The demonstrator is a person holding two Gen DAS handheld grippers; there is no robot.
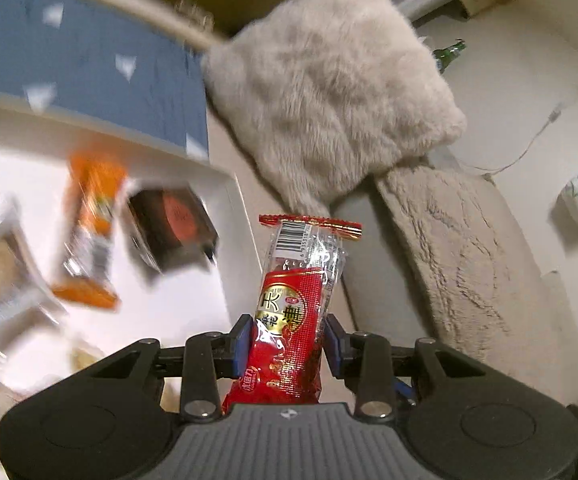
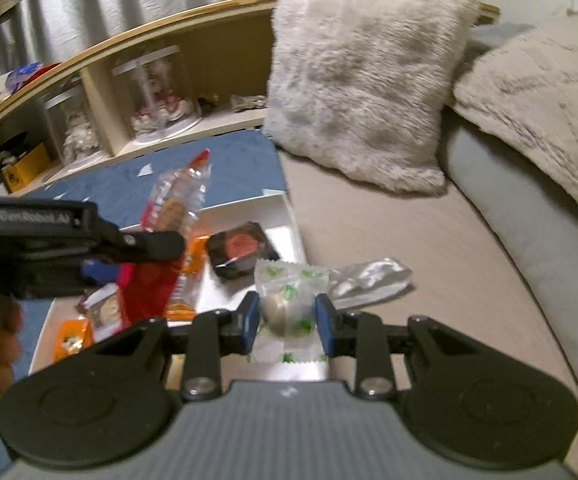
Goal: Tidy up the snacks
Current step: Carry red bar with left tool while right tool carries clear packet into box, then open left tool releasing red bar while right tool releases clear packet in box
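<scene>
Sofa seat w/ fluffy pillow [image 2: 363,80] at the back, wooden shelf [image 2: 161,92] behind to the pillow's left, blue cloth below the shelf. White tray [image 2: 285,216] sits left of and nearer than the pillow, on the seat edge; it holds mixed snacks: an orange packet [image 1: 89,224], a dark square packet [image 2: 243,249], a few more, blurred.

Left gripper [image 1: 287,340] carries a red snack stick [image 1: 295,300], fingers pinched narrow on its lower half, wrapper upright w/ barcode end up. In the left wrist view it hangs just right of the tray's rim, below the pillow; in the right wrist view it appears over the tray's left part. Which is true can't be fixed from these two views, so probably near the rim. Left view is smeared, i.e. the hand seems mid-swing.

Right gripper [image 2: 287,316] has its fingers closed narrow on a clear packet w/ green print [image 2: 289,296], a round pale sweet inside. It sits below the pillow, just right of the tray's front corner. A silvery wrapper [image 2: 369,278] lies beside it on the seat.

Judgement: step in hand is bringing both snacks to the tray. To do it well: lower each until the wrapper touches the tray floor, pick a bare patch beside like items, open one hand at a time, keep the two grippers apart so they don't knock. Soft wrappers may cling to the pads, so open fully before lifting away.
</scene>
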